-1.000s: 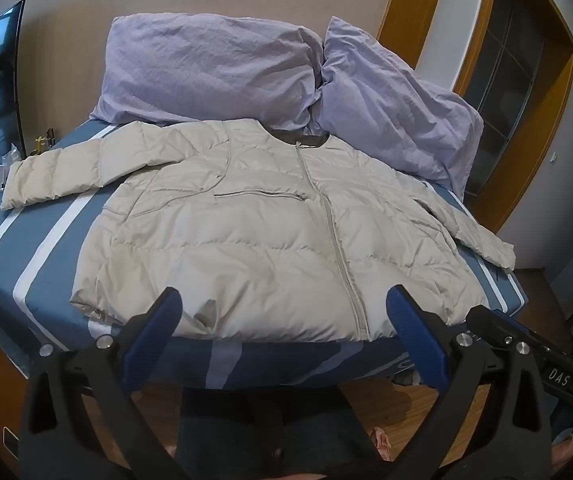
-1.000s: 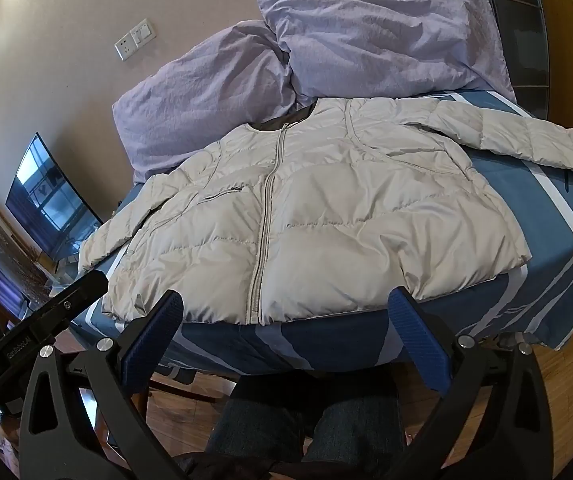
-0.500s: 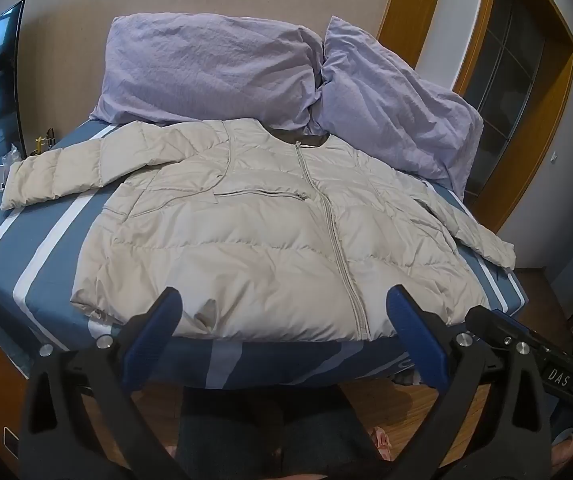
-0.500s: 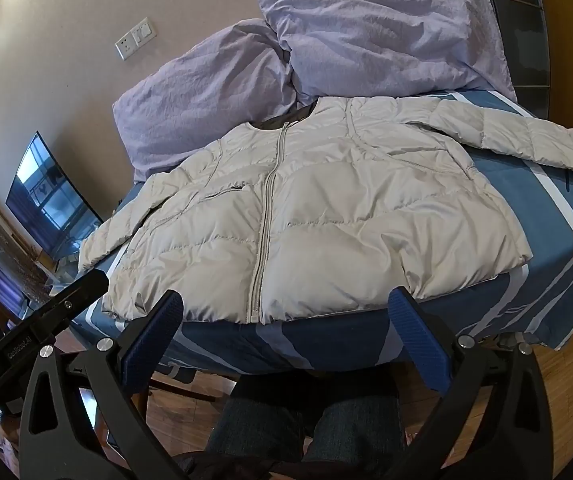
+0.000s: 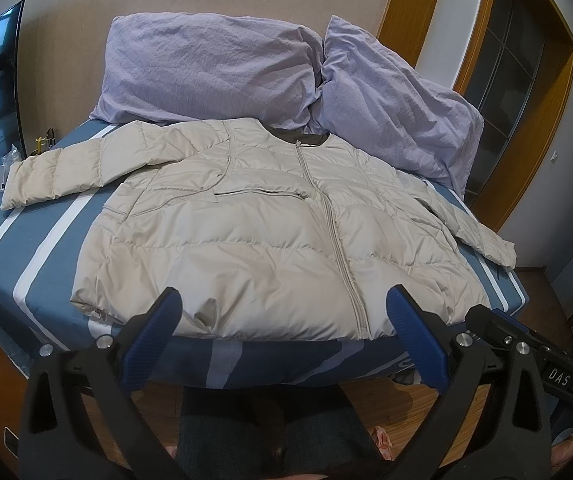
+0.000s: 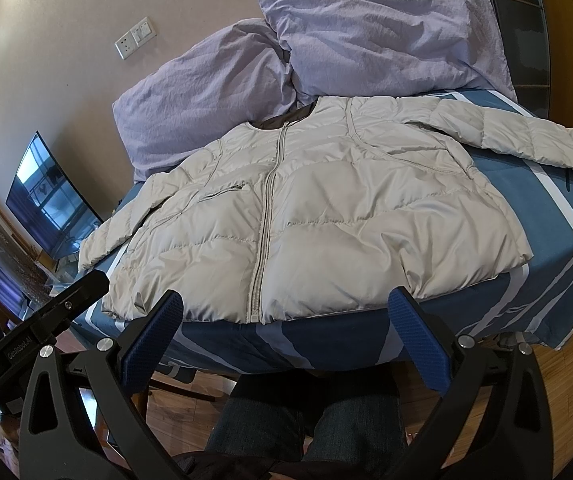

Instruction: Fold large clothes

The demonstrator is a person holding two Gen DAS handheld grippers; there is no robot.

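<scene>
The left gripper (image 5: 284,300) hangs with its blue-padded fingers (image 5: 154,330) spread wide apart and nothing between them, just short of the near edge of the bed (image 5: 38,240), and the right gripper (image 6: 286,300) is held the same way, fingers (image 6: 416,330) wide apart and empty, beside it. In the left wrist view the black body of the right gripper shows at the lower right; in the right wrist view the left gripper's body shows at the lower left. Just beyond both sets of fingertips lies the jacket (image 5: 262,232), a pale beige quilted puffer, spread flat and front-up on the blue bedsheet with white stripes, its zip closed and its hem along the near edge of the bed. Both sleeves are stretched outward to the sides, one toward each side edge of the mattress. The collar points away, toward two lilac pillows (image 5: 214,72) propped against the wall at the head of the bed. A dark screen (image 6: 46,200) stands off to the left of the bed, and the person's legs (image 6: 306,432) in dark trousers show below the grippers over the wooden floor.
</scene>
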